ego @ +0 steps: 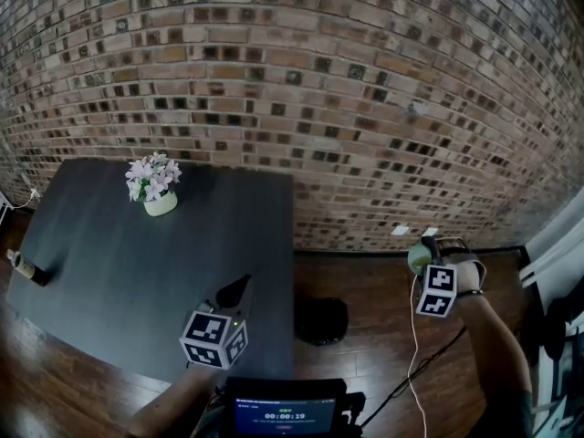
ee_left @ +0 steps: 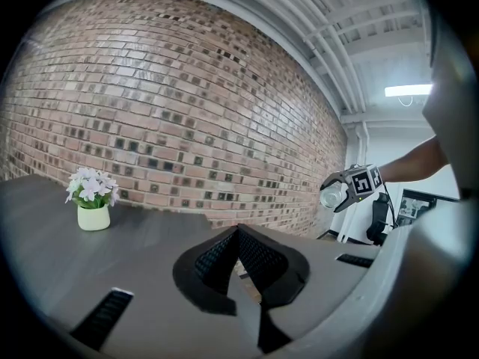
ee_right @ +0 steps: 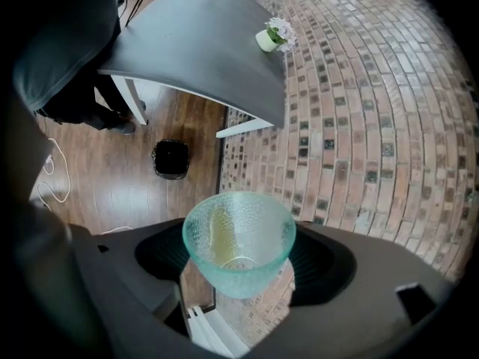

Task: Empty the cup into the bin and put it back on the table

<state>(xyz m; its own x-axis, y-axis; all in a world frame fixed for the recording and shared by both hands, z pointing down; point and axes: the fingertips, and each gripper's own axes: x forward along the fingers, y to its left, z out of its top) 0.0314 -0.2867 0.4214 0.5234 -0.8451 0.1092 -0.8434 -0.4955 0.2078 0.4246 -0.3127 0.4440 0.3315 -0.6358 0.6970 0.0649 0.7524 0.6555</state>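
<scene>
Cup (ee_right: 238, 234): teal, pebbled glass, clamped between the jaws of the right hand-held gripper (ee_right: 241, 266), one pad on each side of its wall. Mouth faces the right gripper view's camera. There's a yellowish streak inside along the wall and at the bottom; can't tell what it is.

Location: off the surface, in the air over the wood floor (ego: 365, 290), close to the foot of the brick wall (ego: 365, 108). The cup is at the far right of the head view.

Bin (ego: 322, 320): small, black, on the floor just past the right edge of the surface (ego: 109, 272). It sits between the two grippers in the head view, and the cup is well apart from it, off to the right.

Left hand-held gripper (ee_left: 238, 234): jaws together at the tips with nothing between them. It's held above the near edge of the surface and points across it.

On the surface:
- a pale pot of white-lilac flowers (ego: 155, 185) toward the far side
- a small dark object (ego: 23, 267) at the left edge, too small to identify

Other: a white cable (ego: 412, 336) runs on the floor under the right arm, and a black device with a lit screen (ego: 285, 413) is at the bottom of the head view.
</scene>
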